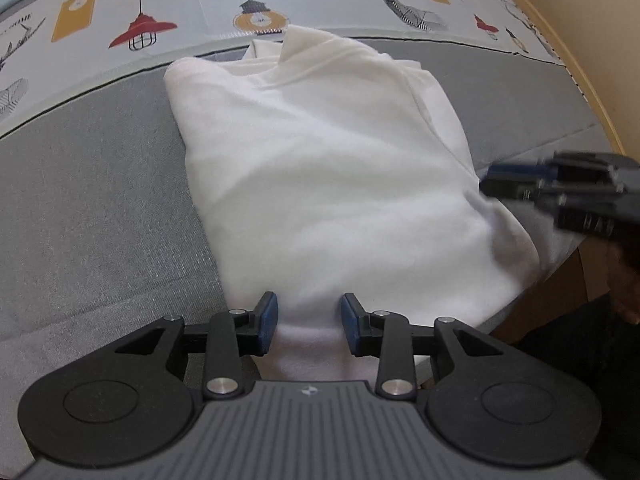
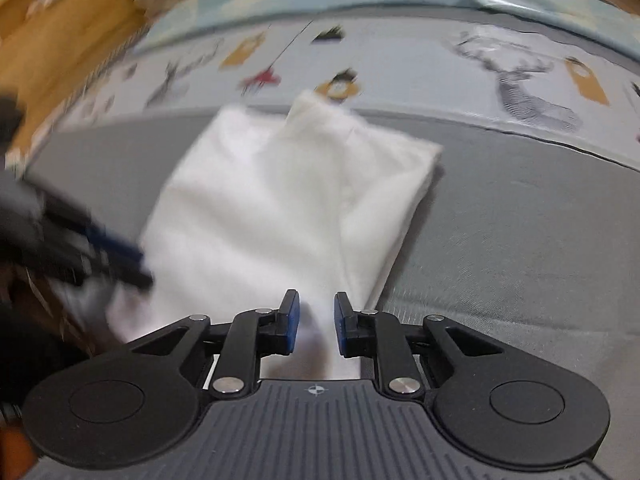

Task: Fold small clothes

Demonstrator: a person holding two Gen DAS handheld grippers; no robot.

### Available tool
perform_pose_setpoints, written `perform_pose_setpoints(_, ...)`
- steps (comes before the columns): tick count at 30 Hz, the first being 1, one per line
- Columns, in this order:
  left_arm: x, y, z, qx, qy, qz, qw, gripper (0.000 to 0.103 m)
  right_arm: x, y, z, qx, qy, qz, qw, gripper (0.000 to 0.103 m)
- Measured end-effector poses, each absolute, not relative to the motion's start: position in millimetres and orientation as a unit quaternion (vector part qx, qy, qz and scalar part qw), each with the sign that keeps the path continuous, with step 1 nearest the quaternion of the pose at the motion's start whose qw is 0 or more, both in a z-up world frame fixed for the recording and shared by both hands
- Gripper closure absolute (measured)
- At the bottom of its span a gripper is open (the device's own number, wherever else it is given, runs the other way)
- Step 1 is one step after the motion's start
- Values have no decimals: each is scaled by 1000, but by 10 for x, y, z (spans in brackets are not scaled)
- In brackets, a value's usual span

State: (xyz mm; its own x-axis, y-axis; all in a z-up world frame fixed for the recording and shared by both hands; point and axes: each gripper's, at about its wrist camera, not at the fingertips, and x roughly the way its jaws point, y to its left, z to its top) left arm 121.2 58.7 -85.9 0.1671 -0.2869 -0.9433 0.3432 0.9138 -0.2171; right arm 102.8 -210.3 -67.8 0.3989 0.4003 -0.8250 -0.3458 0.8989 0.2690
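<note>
A white garment (image 1: 320,180) lies folded into a long rectangle on a grey cushion (image 1: 100,200). My left gripper (image 1: 308,304) hovers over the garment's near end with its jaws apart; white cloth shows in the gap and runs on under the fingers. The right wrist view shows the same garment (image 2: 280,208), blurred, with my right gripper (image 2: 316,304) open over its near right corner. Each gripper appears in the other's view: the right gripper (image 1: 486,184) at the garment's right edge, the left gripper (image 2: 140,268) at its left edge.
Behind the garment runs a cloth printed with lamps and deer (image 1: 120,20). The grey cushion (image 2: 520,240) extends to both sides of the garment. A yellow wooden surface (image 1: 580,40) borders the far right, and the cushion's front edge drops off near my right gripper.
</note>
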Motion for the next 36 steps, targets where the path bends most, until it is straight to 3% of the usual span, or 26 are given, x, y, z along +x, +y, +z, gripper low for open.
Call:
perform_pose_setpoints(2, 1223, 599, -835, 17, 606, -202, 769, 63, 1111, -2152, -616, 48, 484, 198, 851, 54)
perform_pose_setpoints(3, 1248, 619, -816, 11, 603, -200, 772, 61, 1143, -2188, -616, 59, 482, 180, 856, 49)
perform_pose_setpoints(5, 1288, 673, -781, -3, 594, -184, 783, 46, 1267, -2268, -683, 76, 492, 148, 855, 39)
perform_pose_setpoints(7, 1343, 729, -758, -22, 582, -163, 796, 38, 1381, -2330, -778, 103, 509, 124, 845, 37)
perform_pose_setpoints(12, 1557, 983, -860, -110, 582, -115, 797, 38, 1547, -2391, -985, 175, 545, 107, 813, 37)
perform_pose_setpoints(20, 1806, 1097, -1217, -191, 612, -107, 760, 38, 1743, -2221, -1204, 196, 576, 108, 786, 35)
perform_pose_setpoints(22, 1860, 1081, -1279, -192, 612, -107, 760, 38, 1781, -2188, -1208, 195, 574, 113, 787, 36)
perform_pose_setpoints(24, 1916, 1045, -1330, -191, 612, -104, 760, 37, 1803, -2175, -1208, 195, 572, 116, 788, 43)
perform_pose_setpoints(26, 1976, 1031, -1332, -192, 602, -103, 769, 39, 1830, -2162, -1214, 205, 570, 126, 786, 59)
perform_pose_setpoints(27, 1998, 1029, -1318, -187, 594, -103, 775, 43, 1840, -2154, -1213, 210, 568, 126, 786, 63)
perform_pose_setpoints(29, 2035, 1030, -1278, -181, 581, -106, 786, 65, 1859, -2135, -1191, 212, 559, 128, 791, 75)
perform_pose_setpoints(32, 2063, 1031, -1119, -177, 548, -118, 809, 73, 1913, -2139, -1106, 213, 530, 125, 811, 79)
perform_pose_setpoints(36, 2048, 1055, -708, -162, 447, -126, 871, 70, 1985, -2079, -841, 205, 445, 133, 861, 80)
